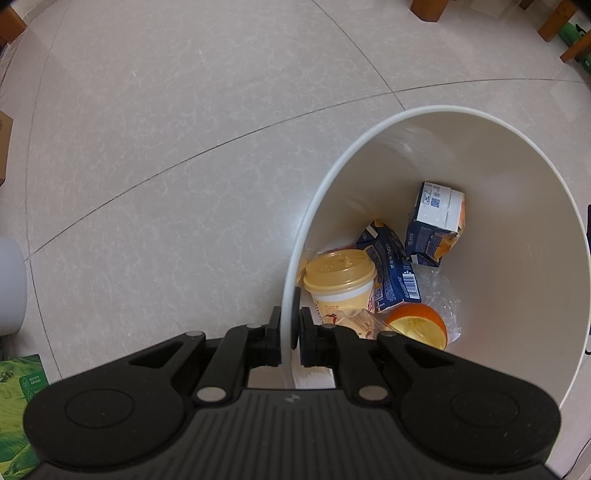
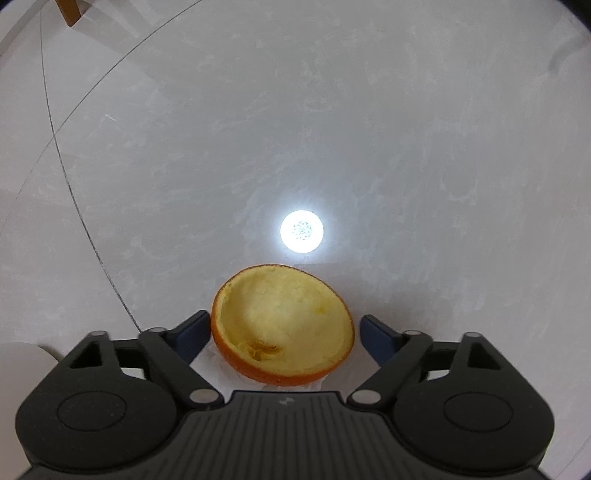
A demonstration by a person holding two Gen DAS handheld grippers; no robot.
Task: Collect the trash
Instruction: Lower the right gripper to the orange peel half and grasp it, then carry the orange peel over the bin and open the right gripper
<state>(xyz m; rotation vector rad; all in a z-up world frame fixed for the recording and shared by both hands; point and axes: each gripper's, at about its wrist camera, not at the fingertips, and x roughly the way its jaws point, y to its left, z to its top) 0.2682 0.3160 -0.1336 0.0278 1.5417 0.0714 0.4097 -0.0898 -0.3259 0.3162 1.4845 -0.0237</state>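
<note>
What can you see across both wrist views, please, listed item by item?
Bin: one, white, on the floor, its rim clamped by the left gripper.
Lidded cup: one, yellow, in the bin.
Cartons: two, blue, crushed, in the bin.
Orange peel half in the bin: one, beside the cup.
Clear plastic: crumpled, at the bin's bottom.
Orange peel half on the floor: one, hollow side up, between the right gripper's fingers.
Floor: pale tiles, with a bright lamp reflection.
Green box: one, at the left view's edge.
Wooden furniture legs: brown, far edge.
Left gripper: black, shut on the bin's rim.
Right gripper: black, open around the peel.
</note>
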